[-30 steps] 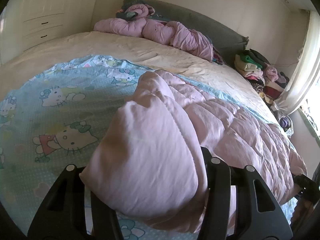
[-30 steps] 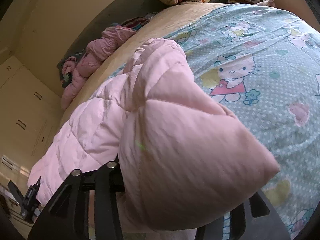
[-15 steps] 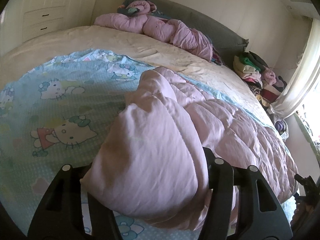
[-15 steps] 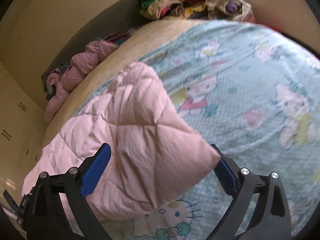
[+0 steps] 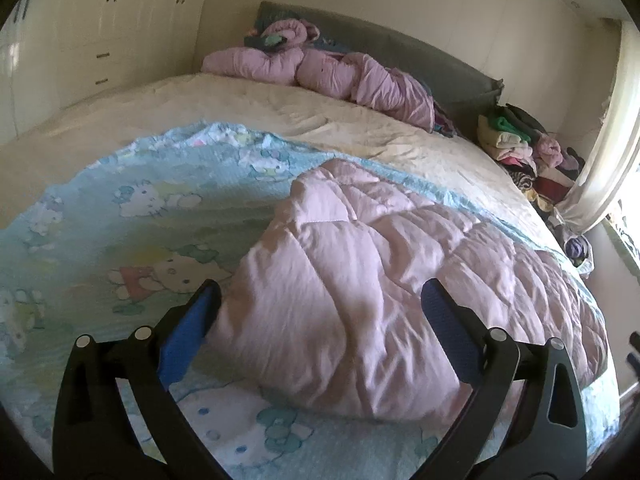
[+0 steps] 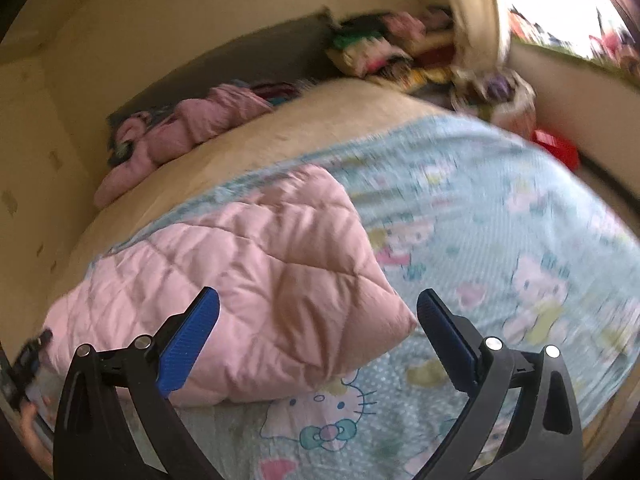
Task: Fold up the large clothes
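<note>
A pink quilted garment (image 5: 380,280) lies folded over on a light blue cartoon-cat sheet (image 5: 120,216) on the bed. My left gripper (image 5: 320,320) is open and empty, its blue pads (image 5: 188,328) on either side of the garment's near corner, just above it. In the right wrist view the same pink garment (image 6: 256,280) lies on the sheet (image 6: 500,220). My right gripper (image 6: 318,328) is open and empty, hovering over the garment's near right corner. This view is motion-blurred.
A cream bedspread (image 5: 240,108) covers the far bed. A crumpled pink duvet (image 5: 332,72) lies against the grey headboard (image 5: 420,56). A pile of clothes (image 5: 520,148) sits at the far right by a curtain (image 5: 608,128). White wardrobes (image 5: 80,32) stand at left.
Both grippers have opened and let go of the pink garment, which now lies folded on the sheet. Both have drawn back a little; the right let go first.
</note>
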`<state>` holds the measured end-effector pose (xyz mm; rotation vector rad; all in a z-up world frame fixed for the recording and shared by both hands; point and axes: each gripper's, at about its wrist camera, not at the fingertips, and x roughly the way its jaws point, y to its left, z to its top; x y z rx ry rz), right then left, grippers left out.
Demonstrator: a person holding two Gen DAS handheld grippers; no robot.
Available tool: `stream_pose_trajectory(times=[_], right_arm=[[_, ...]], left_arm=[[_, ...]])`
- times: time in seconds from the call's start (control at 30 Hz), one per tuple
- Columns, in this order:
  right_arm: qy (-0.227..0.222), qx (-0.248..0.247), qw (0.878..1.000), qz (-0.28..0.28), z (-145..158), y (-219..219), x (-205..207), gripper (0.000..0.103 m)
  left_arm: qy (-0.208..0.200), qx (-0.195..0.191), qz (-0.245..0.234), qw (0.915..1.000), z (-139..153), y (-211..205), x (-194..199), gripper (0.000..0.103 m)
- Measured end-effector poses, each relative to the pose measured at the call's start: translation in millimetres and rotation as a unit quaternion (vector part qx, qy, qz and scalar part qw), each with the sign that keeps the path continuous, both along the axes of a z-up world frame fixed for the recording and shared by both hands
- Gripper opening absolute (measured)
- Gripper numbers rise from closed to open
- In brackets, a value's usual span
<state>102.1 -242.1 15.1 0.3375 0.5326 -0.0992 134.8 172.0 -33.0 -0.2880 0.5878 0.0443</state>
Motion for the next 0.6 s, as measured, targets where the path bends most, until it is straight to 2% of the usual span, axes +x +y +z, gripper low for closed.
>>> stream_pose_trajectory(times=[0.13, 0.37, 0.6], right_arm=[[-0.038, -0.055, 0.997, 0.032, 22.4, 21.4, -25.6, 0.099], [-0.072, -0.042, 0.994, 0.070, 41.6, 43.0, -65.1, 0.099], [-0.076, -0.047, 0.990, 0.109, 39.7, 64.2, -101.3, 0.099]], left_arm=[[-0.025, 0.014, -0.010, 0.9995, 21.0, -5.8, -26.9, 0.094], [-0.048, 0.017, -0.039, 0.9979, 49.9, -25.8, -82.8, 0.094], [-0.055, 0.034, -0.064, 0.9958, 51.8, -56.7, -136.7, 0.094]])
